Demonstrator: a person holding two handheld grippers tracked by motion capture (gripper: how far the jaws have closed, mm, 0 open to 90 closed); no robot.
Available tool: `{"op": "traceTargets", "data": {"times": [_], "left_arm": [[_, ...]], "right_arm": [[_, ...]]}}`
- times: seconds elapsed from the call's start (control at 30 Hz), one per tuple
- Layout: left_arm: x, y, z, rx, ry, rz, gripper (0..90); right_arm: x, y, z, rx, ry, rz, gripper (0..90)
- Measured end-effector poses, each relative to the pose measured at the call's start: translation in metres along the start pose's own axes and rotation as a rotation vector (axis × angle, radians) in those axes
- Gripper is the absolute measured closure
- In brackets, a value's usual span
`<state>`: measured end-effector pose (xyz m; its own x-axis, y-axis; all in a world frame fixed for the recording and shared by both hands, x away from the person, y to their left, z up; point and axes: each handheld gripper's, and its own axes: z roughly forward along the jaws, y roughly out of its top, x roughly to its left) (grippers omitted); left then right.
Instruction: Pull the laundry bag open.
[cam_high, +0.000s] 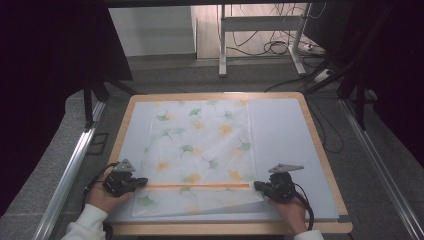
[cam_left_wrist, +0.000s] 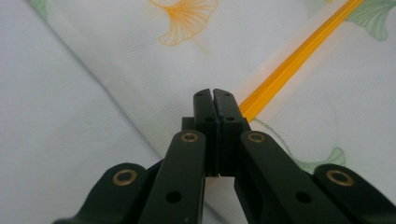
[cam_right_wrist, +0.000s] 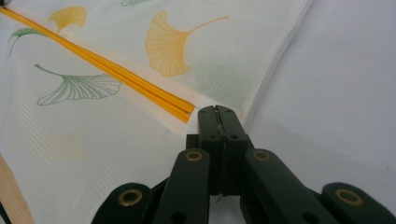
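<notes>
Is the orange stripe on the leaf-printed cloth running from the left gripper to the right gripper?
Yes, in the high view the orange stripe lies straight across the cloth, from the left gripper to the right gripper.

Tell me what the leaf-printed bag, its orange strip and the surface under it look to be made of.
Leaf-printed bag: thin white mesh fabric, probably synthetic; a fine weave grid shows in the gripper views, and it is slightly see-through. Orange strip: looks like a zipper or ribbed tape, with parallel ridges and a slight sheen. Mat under it: smooth, matte pale grey sheet, material unclear. Table edge: light wood or wood-look laminate.
</notes>
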<state>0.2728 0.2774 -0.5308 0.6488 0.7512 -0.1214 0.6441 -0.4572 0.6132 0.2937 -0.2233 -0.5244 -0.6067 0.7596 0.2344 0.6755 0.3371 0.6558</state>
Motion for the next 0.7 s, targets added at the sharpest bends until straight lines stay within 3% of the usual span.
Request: {"op": "traceTargets", "data": {"times": [0.27, 0.6, 0.7], "left_arm": [[0.0, -0.001, -0.001, 0.001, 0.005, 0.005, 90.0], [0.008, -0.01, -0.008, -0.024, 0.005, -0.038, 90.0], [0.007, -0.01, -0.008, -0.024, 0.009, -0.033, 90.0]], "right_arm": [[0.0, 0.0, 0.0, -0.001, -0.001, 0.0, 89.6], [0.0, 0.0, 0.0, 0.001, -0.003, -0.002, 89.6], [0.0, 0.0, 0.0, -0.002, -0.001, 0.0, 89.6]]}}
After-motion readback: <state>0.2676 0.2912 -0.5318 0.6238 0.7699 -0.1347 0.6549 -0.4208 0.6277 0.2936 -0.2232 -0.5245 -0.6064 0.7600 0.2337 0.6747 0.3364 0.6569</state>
